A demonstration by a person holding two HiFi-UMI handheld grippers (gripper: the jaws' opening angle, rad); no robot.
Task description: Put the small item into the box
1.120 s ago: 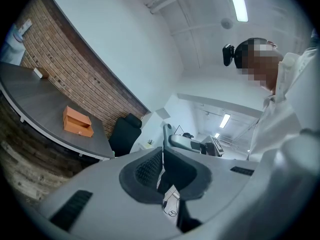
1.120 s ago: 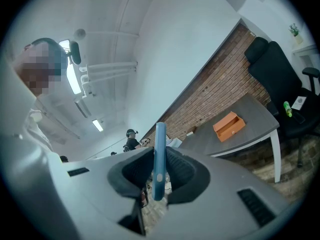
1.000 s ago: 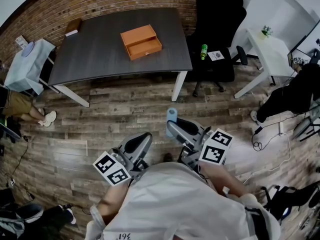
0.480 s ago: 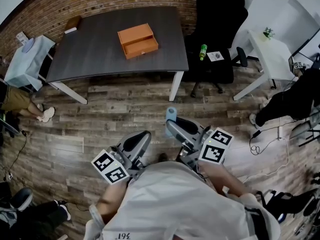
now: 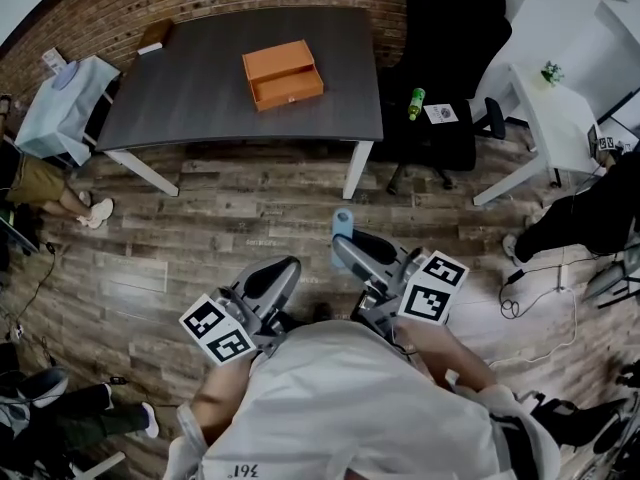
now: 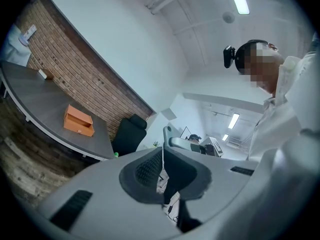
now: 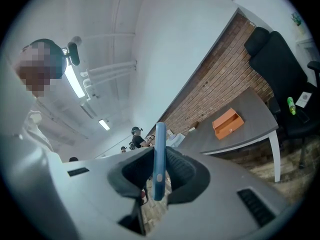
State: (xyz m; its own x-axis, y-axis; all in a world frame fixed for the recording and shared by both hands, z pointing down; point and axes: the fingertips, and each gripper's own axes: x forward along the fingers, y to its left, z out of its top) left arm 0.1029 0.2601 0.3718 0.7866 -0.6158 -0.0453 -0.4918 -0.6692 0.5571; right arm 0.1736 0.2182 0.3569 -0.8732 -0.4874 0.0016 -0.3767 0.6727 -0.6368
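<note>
From the head we look steeply down toward the table (image 5: 200, 98). Our gripper cameras look level along their jaws; all three share the distant orange box (image 5: 283, 73).

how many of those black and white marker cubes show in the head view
2. One marker cube sits on the left claw, low and left of centre; the other marker cube sits on the right claw, right of centre. None looks hidden.

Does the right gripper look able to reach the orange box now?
Probably not yet: the right gripper, shut on the blue item, is a stretch of floor away from the table bearing the orange box. Nothing blocks the way.
</note>
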